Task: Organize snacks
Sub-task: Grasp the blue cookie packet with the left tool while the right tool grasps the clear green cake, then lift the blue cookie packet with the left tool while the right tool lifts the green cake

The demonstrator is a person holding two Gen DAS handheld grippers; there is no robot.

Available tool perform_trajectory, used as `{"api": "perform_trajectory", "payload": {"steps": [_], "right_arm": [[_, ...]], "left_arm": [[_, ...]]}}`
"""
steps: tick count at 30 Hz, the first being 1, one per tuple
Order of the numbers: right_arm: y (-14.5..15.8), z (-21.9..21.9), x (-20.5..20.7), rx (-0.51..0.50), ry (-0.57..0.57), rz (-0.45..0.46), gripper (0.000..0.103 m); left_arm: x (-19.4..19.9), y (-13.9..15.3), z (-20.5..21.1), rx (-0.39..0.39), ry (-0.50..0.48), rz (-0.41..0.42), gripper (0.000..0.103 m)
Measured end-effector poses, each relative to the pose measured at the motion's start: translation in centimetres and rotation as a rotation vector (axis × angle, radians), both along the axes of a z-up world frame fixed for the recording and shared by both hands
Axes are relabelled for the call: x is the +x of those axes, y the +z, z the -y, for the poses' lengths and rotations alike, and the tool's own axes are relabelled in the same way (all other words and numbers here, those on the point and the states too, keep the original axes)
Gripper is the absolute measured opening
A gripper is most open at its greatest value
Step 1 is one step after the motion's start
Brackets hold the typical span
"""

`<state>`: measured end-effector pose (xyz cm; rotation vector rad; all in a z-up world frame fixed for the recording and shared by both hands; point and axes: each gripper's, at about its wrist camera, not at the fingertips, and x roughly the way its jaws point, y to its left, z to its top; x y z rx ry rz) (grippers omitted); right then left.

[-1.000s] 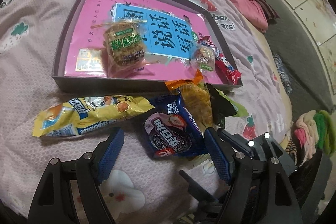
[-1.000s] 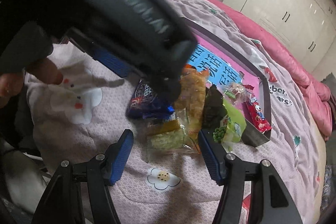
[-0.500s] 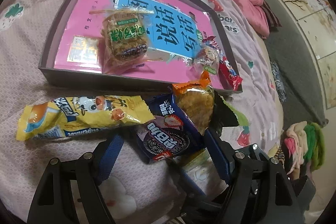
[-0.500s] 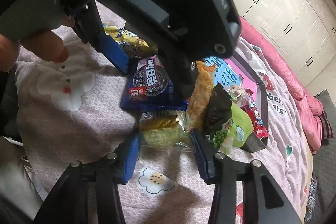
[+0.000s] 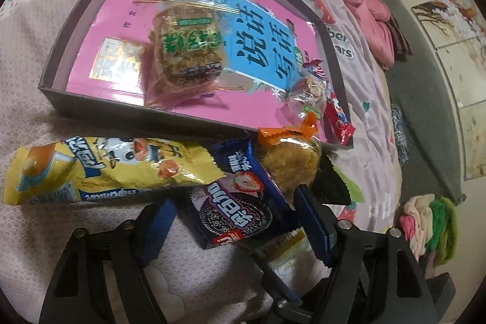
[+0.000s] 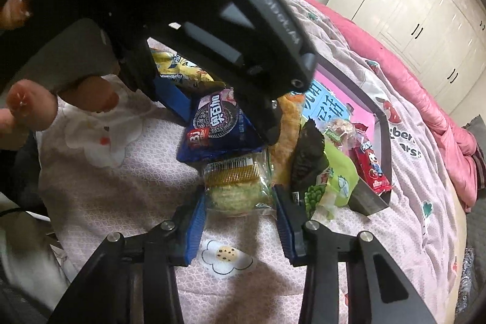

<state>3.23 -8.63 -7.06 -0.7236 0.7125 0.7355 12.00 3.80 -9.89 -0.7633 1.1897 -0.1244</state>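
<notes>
A dark tray (image 5: 145,102) with a pink book inside holds a clear-wrapped cake (image 5: 185,50), a small wrapped snack (image 5: 306,93) and a red packet (image 5: 337,117). In front of it lie a yellow bag (image 5: 100,169), a blue Oreo pack (image 5: 240,205) and an orange-wrapped pastry (image 5: 288,163). My left gripper (image 5: 234,220) is open with the Oreo pack between its fingers. My right gripper (image 6: 240,202) is open around a clear-wrapped green pastry (image 6: 234,187), its pads close to the wrapper sides. The left gripper's body (image 6: 212,5) fills the upper left of the right wrist view.
A black and green pea packet (image 6: 322,175) lies right of the pastry against the tray corner (image 6: 367,199). Everything sits on a pink patterned bedsheet (image 6: 121,172). A pink quilt (image 6: 425,105) and white wardrobes (image 6: 410,5) lie beyond; a grey rug (image 5: 425,99) is on the floor.
My left gripper has moved forward over the Oreo pack. My right gripper has advanced onto the green pastry and narrowed around it.
</notes>
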Motion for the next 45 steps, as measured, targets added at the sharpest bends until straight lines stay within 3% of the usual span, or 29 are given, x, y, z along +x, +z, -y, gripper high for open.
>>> {"api": "perform_trajectory", "payload": {"steps": [3, 11, 21, 30, 40, 45], "right_arm": [[0.4, 0.3, 0.1, 0.021, -0.002, -0.007, 0.042], [1.7, 1.4, 0.4, 0.087, -0.022, -0.030, 0.042], [4.7, 3.9, 0.9, 0.236, -0.051, -0.052, 0.042], [5.9, 4.4, 1.1, 0.342, -0.037, -0.071, 0.042], [6.9, 6.0, 3.3, 0.449, -0.109, -0.103, 0.042], [7.5, 6.7, 3.8, 0.485, -0.126, -0.099, 0.042]], "left_arm": [[-0.3, -0.2, -0.5, -0.031, 0.015, 0.001, 0.067], [-1.2, 0.3, -1.2, -0.072, 0.023, 0.017, 0.059], [-2.9, 3.3, -1.0, -0.011, -0.017, 0.086, 0.059], [-3.8, 6.2, -1.3, 0.046, -0.014, 0.154, 0.059], [-4.5, 8.4, -1.1, 0.085, -0.006, 0.208, 0.059], [-4.5, 9.3, -0.6, 0.140, -0.006, 0.236, 0.059]]}}
